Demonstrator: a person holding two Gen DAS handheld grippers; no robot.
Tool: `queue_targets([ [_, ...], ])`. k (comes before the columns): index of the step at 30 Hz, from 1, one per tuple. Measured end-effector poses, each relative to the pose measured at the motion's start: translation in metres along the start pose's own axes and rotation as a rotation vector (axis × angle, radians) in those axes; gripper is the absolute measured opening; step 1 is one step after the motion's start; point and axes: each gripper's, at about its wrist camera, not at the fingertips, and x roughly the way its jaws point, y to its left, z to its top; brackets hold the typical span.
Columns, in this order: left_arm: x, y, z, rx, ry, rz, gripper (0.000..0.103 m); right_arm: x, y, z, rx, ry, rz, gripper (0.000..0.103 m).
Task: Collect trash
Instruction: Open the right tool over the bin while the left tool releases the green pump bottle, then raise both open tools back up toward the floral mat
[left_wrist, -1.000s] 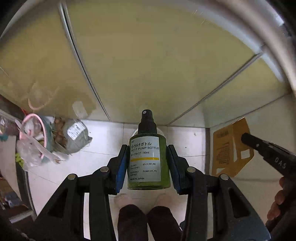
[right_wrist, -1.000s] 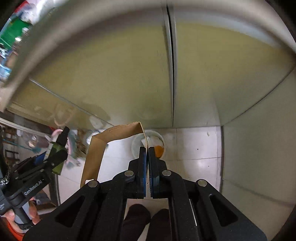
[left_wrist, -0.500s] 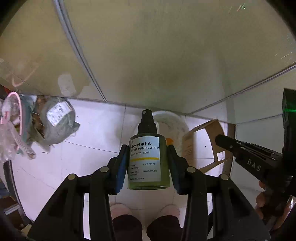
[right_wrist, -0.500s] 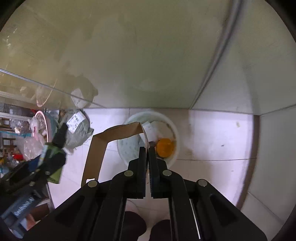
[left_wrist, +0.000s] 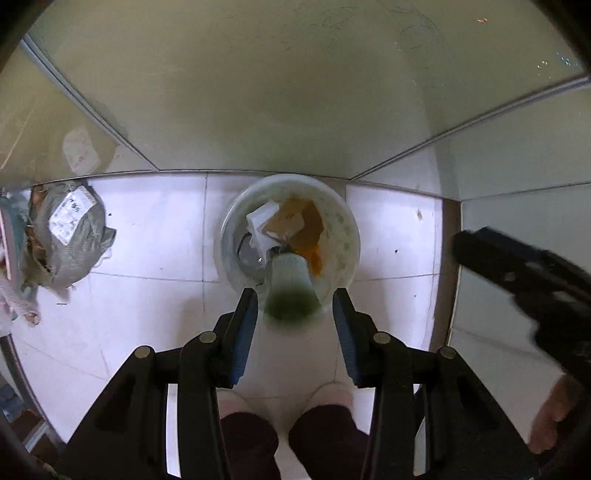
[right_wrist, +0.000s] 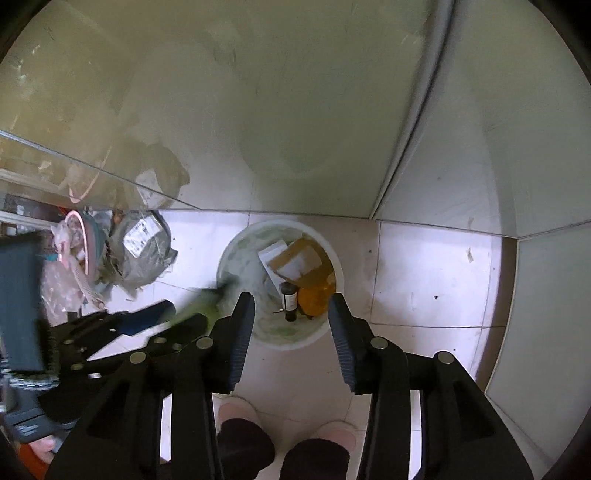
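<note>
Since a second ago, both tongs are sitting lower, right over the white bin (left_wrist: 343, 225), and the brown cardboard (right_wrist: 299, 258) is no longer in my right tongs (right_wrist: 290, 297): it is lying inside the bin beside white paper (right_wrist: 272, 251). Those right tongs are opening, with nothing between them. My left tongs (left_wrist: 292, 300) are standing apart, and their pads are not pressing the green spray bottle (left_wrist: 290, 271), which is showing as a blur just past the tips, above the bin's near rim. A grey bag (left_wrist: 70, 236) is lying on the floor left of the bin.
</note>
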Motion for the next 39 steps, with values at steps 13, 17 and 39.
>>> queue_targets([
  [13, -0.189, -0.029, -0.028, 0.041, -0.120, 0.042, 0.041, -0.180, 0.037, -0.003, -0.020, -0.132, -0.022, 0.038],
  [17, -0.295, -0.044, -0.041, 0.079, -0.224, 0.055, 0.041, -0.262, 0.066, -0.005, -0.038, -0.205, -0.024, 0.038],
  [39, -0.691, -0.075, -0.128, 0.226, -0.874, 0.026, 0.067, -0.591, 0.192, -0.069, -0.090, -0.722, -0.059, 0.041],
])
